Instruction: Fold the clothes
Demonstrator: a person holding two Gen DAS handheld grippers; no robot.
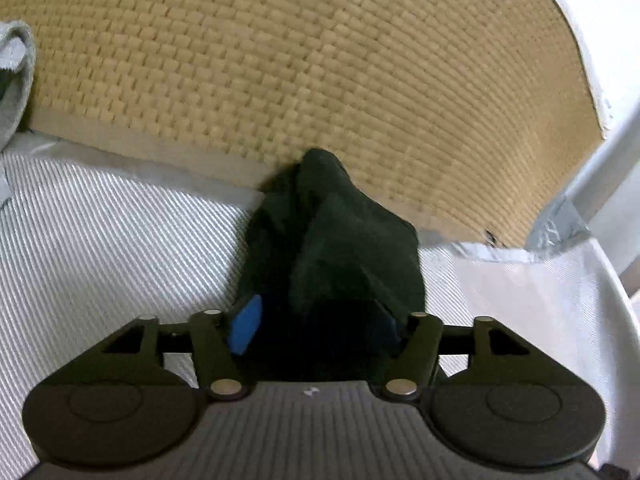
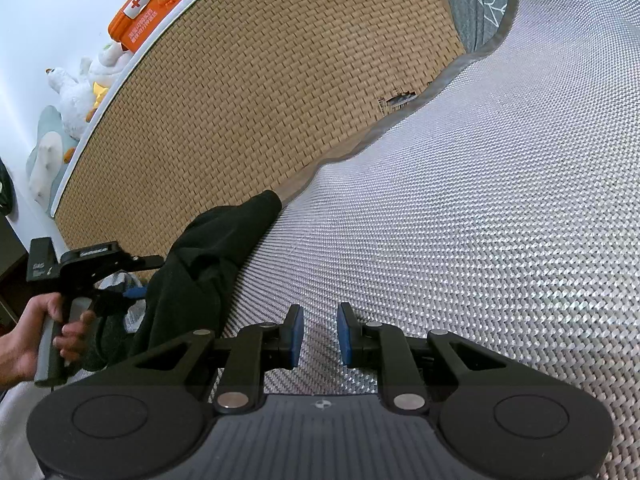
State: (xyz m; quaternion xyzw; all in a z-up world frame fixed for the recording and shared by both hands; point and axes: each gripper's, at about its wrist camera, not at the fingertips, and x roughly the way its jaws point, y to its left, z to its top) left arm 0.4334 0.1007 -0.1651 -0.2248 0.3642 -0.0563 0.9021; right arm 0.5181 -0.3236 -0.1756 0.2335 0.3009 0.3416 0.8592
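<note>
We see a bed-like surface covered by a silvery-white woven sheet (image 2: 460, 220), with a tan woven straw mat (image 1: 300, 60) lying beside it. A dark, nearly black garment (image 1: 332, 248) sits bunched in a heap across the line where sheet and mat meet.

From the left wrist view, the left gripper (image 1: 320, 324) stands wide apart, and the dark garment fills the space between its fingers. One blue pad (image 1: 246, 326) shows clear of the cloth on one side; the other pad is hidden by the fabric. We do not see the pads pressing the cloth. In the right wrist view, a person's hand (image 2: 52, 332) grips the handle of this left tool beside the garment (image 2: 208, 264).

The right gripper (image 2: 319, 334) hangs above the bare sheet with a narrow gap between its blue pads (image 2: 297, 334) and nothing between them.

Beyond the mat's far edge, against the wall, we see an orange first-aid box (image 2: 154, 4) and white plush toys (image 2: 86, 88). A grey patterned cloth (image 2: 476, 4) lies at the mat's far end.
</note>
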